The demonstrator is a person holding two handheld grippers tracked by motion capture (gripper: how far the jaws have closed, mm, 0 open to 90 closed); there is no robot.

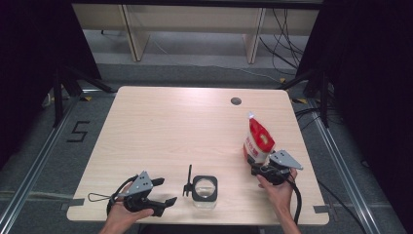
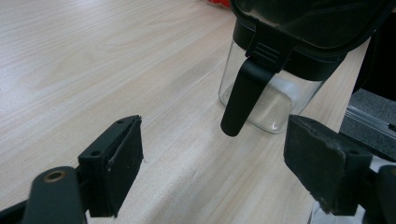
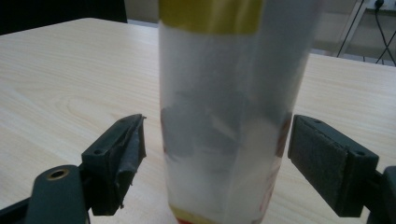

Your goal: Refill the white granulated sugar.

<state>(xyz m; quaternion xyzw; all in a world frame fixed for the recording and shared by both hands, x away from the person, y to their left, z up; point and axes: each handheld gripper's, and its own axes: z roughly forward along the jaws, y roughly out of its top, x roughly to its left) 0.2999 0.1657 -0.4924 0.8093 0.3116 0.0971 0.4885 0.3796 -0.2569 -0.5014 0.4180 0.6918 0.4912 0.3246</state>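
Black foam-padded jaws on the right gripper (image 3: pixel 215 161) are spread wide on either side of the red, white and yellow plastic pouch (image 3: pixel 229 107), pads just clear of its sides, nothing clamped yet. High view puts that gripper (image 1: pixel 258 167) at the base of the pouch (image 1: pixel 258 139), which stands upright near the right edge of the pale wood-grain table (image 1: pixel 165 126).

Left gripper (image 2: pixel 212 158) is also released, jaws apart and holding nothing. It points at the clear square glass jar with the black lid (image 2: pixel 275 88); the lid's black latch tab (image 2: pixel 240 100) hangs down the jar wall towards it. From above, the left gripper (image 1: pixel 160 191) sits at the near-left edge, the jar (image 1: pixel 204 191) just to its right, a black clip part (image 1: pixel 187 181) sticking up beside the jar.

My read: approach-to-grasp on the pouch, likely for pouring into the jar. Lid looks to be still on, so the jar isn't ready.

Next: close the right jaws squarely on the lower pouch body, firm enough not to slip, not enough to crush it. Left gripper probably goes for the latch tab.
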